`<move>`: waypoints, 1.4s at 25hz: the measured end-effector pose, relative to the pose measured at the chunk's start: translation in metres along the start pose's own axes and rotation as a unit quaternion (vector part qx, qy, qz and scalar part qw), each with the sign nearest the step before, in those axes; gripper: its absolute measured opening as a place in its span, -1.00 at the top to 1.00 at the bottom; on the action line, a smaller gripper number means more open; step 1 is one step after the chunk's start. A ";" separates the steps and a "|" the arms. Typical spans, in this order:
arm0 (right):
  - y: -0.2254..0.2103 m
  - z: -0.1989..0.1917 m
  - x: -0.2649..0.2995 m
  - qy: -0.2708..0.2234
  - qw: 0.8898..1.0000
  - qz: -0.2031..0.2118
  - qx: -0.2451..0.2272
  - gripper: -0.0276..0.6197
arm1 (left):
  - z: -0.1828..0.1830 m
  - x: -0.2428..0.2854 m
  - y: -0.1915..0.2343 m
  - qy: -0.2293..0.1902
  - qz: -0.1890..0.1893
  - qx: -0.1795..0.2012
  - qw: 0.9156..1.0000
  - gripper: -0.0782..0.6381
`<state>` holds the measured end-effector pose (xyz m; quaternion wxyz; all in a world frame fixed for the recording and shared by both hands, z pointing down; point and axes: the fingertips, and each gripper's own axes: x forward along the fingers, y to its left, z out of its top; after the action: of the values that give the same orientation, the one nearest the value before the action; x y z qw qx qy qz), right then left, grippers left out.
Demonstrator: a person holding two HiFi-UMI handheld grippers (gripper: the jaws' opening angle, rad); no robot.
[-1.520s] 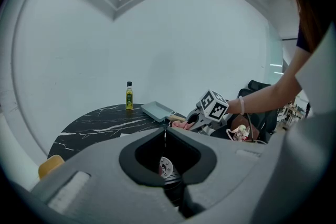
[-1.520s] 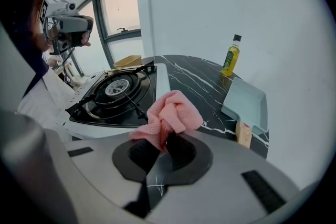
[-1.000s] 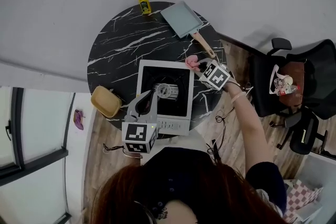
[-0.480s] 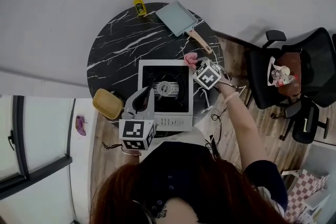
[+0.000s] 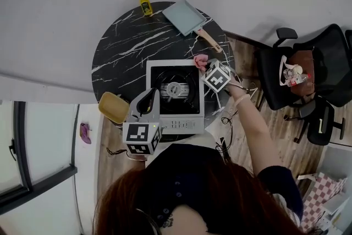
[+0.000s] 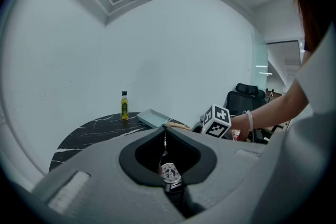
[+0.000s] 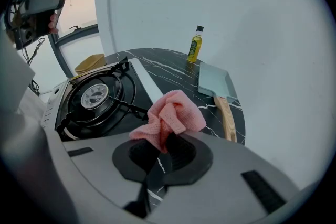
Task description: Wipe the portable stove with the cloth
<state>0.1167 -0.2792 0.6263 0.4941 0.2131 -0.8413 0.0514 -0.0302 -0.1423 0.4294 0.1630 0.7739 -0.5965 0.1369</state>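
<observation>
Head view: stove (image 5: 175,95) sat on round table (image 5: 126,47); bottle (image 5: 145,3) and pan (image 5: 187,18) behind it, tan dish (image 5: 113,107) to its left.
Left gripper view: left gripper (image 6: 165,127) clenched, empty; burner (image 6: 169,171) showed beneath.
Right gripper view: right gripper (image 7: 161,143) grasped pink cloth (image 7: 173,113) at stove's right edge.

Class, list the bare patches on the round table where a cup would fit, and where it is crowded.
Bare: left and middle of the table, bordered by oil bottle, pan and stove. Crowded: the right edge, with pan handle, cloth and right gripper.
</observation>
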 end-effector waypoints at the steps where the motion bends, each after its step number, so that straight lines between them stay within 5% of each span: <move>1: 0.001 -0.001 0.000 0.002 1.000 -0.004 -0.001 0.82 | -0.001 -0.001 0.001 0.000 -0.001 0.000 1.000 0.74; 35: 0.047 -0.022 -0.021 0.035 0.998 -0.052 0.011 0.82 | -0.009 -0.023 0.012 -0.015 -0.038 0.004 0.999 0.74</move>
<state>0.1241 -0.2233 0.6254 0.5228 0.2599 -0.8108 0.0419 -0.0475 -0.1211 0.4292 0.1554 0.7988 -0.5683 0.1212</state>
